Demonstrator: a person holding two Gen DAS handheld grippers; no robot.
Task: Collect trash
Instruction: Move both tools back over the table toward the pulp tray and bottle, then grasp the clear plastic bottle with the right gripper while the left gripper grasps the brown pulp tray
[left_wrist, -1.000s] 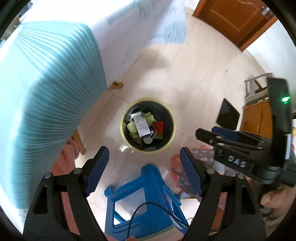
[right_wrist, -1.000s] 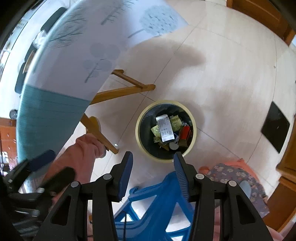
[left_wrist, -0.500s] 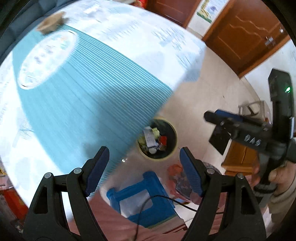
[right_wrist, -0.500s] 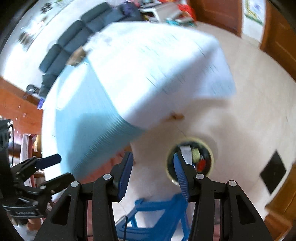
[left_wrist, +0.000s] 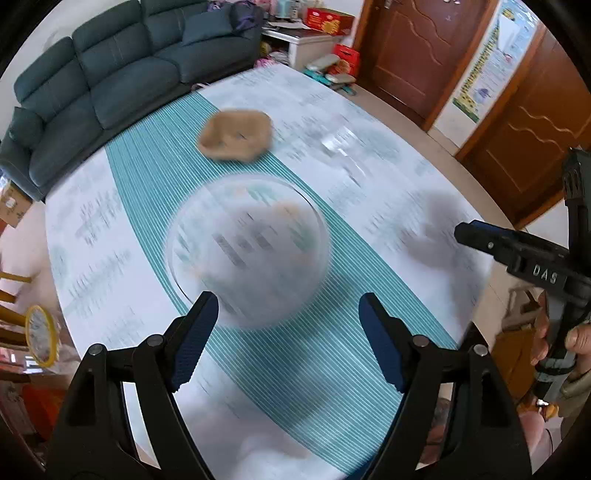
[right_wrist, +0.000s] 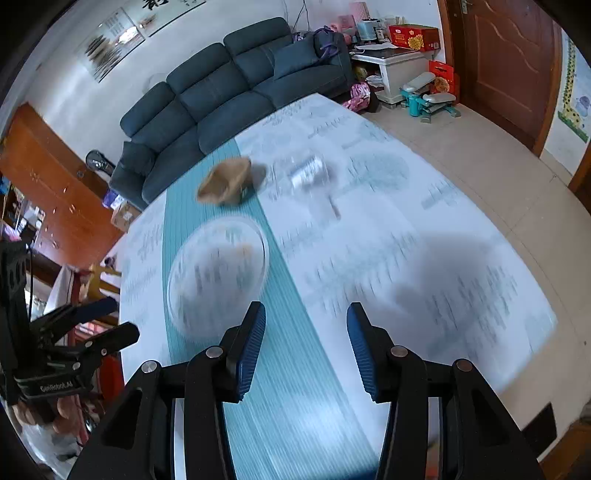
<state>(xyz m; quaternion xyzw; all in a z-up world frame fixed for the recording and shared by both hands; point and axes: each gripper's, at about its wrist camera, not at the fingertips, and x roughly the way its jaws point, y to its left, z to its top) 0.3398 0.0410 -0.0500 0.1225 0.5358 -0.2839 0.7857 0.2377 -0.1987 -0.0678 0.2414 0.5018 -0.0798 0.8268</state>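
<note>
While both claws hang above the surface (left_wrist: 369, 122), neither has anything between its pads: the left claw (left_wrist: 288, 339) stands wide open and the right claw (right_wrist: 306, 347) is parted somewhat less, both empty. The trash lies well ahead of them on the far half of the tablecloth. A crumpled brown paper piece (left_wrist: 236, 134) sits on the teal striped band beyond the clear round plate (left_wrist: 247, 247), which lies just ahead of the left claw's fingertips. To the right of the brown piece, on the white patterned part of the cloth, lies a crinkled clear wrapper (left_wrist: 338, 142), blurred, so what it holds cannot be told.

From the right wrist view the plate (right_wrist: 218, 273) lies ahead and to the left of the right claw, the brown paper (right_wrist: 225, 181) past it, and the wrapper (right_wrist: 306, 171) almost straight ahead, far off. This view also shows the left claw at the left edge, held in a hand (right_wrist: 62, 410), and a dark sofa (right_wrist: 229, 92) behind the surface. The left wrist view instead shows the right claw at its right edge with the hand (left_wrist: 576, 343) gripping its handle, plus two brown doors (left_wrist: 417, 48).
</note>
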